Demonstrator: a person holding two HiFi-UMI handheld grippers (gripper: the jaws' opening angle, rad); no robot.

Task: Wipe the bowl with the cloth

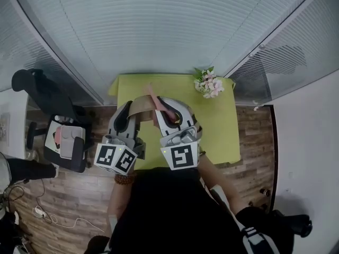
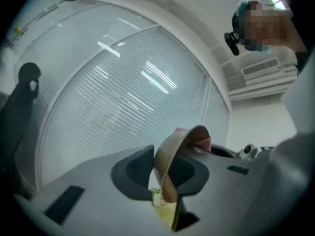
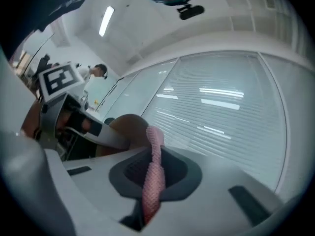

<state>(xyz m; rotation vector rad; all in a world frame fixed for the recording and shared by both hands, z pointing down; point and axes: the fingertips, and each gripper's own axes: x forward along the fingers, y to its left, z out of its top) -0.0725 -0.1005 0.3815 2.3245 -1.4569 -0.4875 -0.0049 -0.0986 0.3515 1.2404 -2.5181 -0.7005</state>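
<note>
Bowl (image 2: pixel 172 151) is up off the table, tipped on its side, and I have it by the wall. My left gripper (image 2: pixel 163 175) has its jaws drawn in on that thin tan wall, one pad inside the rim and one outside, parted only as far as the wall is thick. The bowl's mouth faces across towards my right gripper (image 3: pixel 155 173).

That right gripper is closed all the way down on the pink cloth (image 3: pixel 154 149). The cloth is pinched into a narrow strip between the pads, and its loose end stands out past the fingertips. From the left gripper view I see a bit of pink just beyond the bowl's far rim, on the side towards the right gripper. From the right gripper view the brown curve of the bowl sits just behind the cloth's tip and to its left. I cannot tell whether the cloth is actually pressing on the bowl.

Both tools are side by side and close together, pointing away from me, with the bowl and cloth meeting just ahead of their tips. Below them lies the green table (image 1: pixel 222 131). A small bunch of flowers (image 1: pixel 209 83) stands well ahead of the right gripper and off to its right. A dark chair (image 1: pixel 47 97) stands on the floor far out to the left of the left gripper.
</note>
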